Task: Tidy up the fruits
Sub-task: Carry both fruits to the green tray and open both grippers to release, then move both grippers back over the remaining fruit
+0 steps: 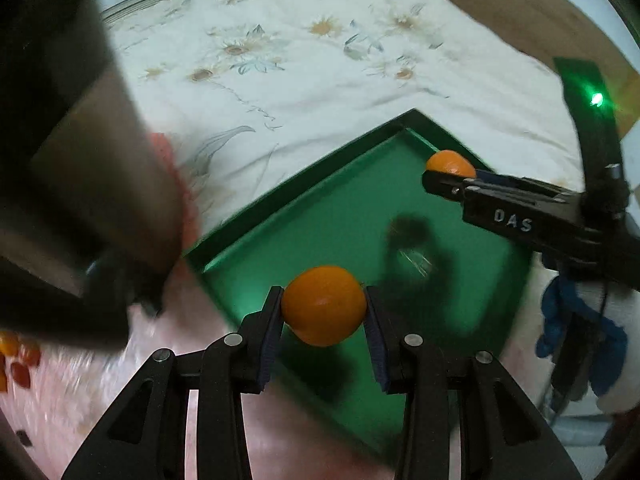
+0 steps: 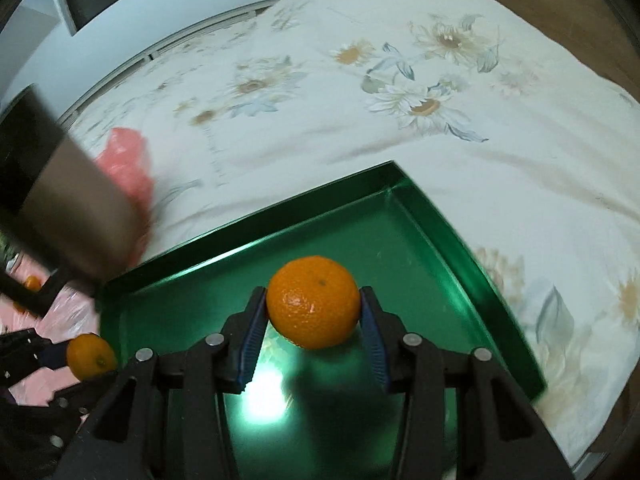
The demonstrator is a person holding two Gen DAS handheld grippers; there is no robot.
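Left wrist view: left gripper (image 1: 324,312) pinches tangerine (image 1: 323,305) above near edge of green tray (image 1: 304,184), likely for drop-off.

Right wrist view: right gripper (image 2: 314,312) clamps second tangerine (image 2: 313,307) over tray centre, tray resting on floral quilt (image 2: 360,100).

White letters "DAS" on right tongs (image 1: 452,180) body

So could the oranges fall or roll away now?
Maybe. Each tongs pinches its orange only at the sides: the left tongs hold one orange, the right tongs another orange, so either could slip. The green tray has a low rim and sits on a soft flowered quilt, so a dropped orange might roll out.
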